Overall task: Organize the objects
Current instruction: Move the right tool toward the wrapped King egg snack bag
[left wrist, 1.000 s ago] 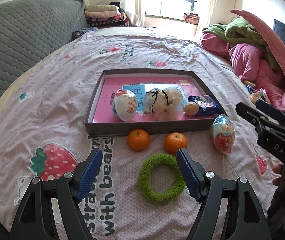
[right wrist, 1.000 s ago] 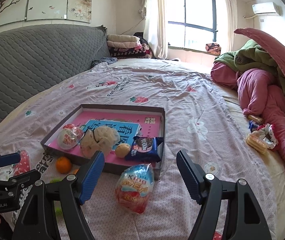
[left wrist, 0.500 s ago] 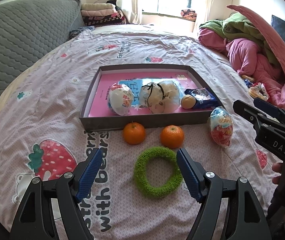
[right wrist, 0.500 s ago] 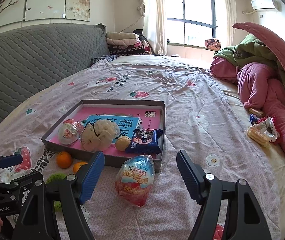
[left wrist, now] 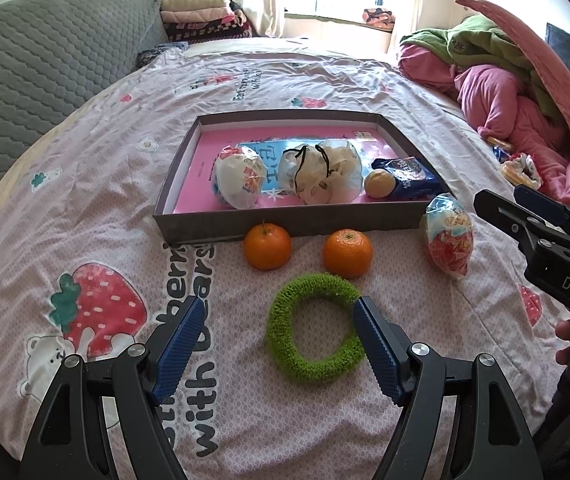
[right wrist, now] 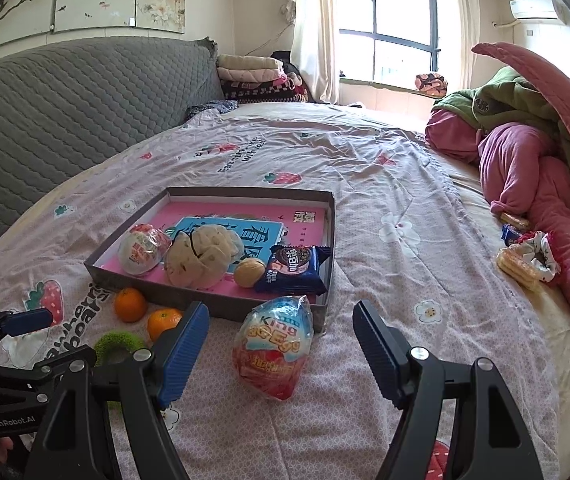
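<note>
Both cams ride on the handheld grippers and look forward and down along their own fingers, so each view has its claw at the bottom. The left wrist cam sits low over the bedspread (left wrist: 97,184), tilted steeply, close in: the green ring (left wrist: 315,328) lies right ahead between the left gripper (left wrist: 277,338) tips, the grey box (left wrist: 285,226) just past it. The right wrist cam sits further right, angled flatter, seeing more room and window (right wrist: 401,28). The right gripper (right wrist: 281,340) frames the wrapped egg (right wrist: 275,346). Both share box, two oranges, ring, egg, and each catches the other claw at its edge.
</note>
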### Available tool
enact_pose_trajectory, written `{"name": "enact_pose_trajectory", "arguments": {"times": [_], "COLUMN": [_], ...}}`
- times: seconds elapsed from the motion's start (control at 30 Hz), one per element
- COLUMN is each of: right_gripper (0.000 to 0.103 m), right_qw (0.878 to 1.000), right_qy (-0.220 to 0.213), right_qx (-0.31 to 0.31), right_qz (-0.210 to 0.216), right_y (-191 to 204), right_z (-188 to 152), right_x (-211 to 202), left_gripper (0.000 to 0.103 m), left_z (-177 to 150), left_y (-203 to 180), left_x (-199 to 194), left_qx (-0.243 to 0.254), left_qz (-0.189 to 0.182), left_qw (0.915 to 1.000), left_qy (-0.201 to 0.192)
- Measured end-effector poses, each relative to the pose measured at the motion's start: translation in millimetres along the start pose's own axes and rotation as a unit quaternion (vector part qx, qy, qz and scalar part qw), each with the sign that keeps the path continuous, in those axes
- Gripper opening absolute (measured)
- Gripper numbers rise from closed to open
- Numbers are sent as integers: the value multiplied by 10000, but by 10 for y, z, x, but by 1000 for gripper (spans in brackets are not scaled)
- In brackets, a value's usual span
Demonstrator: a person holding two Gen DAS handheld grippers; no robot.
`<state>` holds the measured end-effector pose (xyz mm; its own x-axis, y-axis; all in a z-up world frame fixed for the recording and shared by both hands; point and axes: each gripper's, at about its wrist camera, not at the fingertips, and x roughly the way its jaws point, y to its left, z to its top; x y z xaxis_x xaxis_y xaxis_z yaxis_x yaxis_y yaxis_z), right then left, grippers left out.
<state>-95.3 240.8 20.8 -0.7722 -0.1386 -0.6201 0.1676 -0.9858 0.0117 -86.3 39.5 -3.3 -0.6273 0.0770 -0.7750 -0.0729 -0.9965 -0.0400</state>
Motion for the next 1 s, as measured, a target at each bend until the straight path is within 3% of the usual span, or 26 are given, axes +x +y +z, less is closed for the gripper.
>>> {"name": "enact_pose_trajectory", "arguments": {"times": [1.0], "right_gripper": [74], "right_qw": [9991], "right_qy": [416], "right_qx": [38], "right_qz": [-116], "right_y": [-11], "right_z": [-159], "right_x": [218], "left_gripper": [78], "left_z": [-175], "left_y": [76], "left_x": [200], "left_qx": [-139], "left_qz": [-128], "left_qw": [9993], "left_qy": [330]}}
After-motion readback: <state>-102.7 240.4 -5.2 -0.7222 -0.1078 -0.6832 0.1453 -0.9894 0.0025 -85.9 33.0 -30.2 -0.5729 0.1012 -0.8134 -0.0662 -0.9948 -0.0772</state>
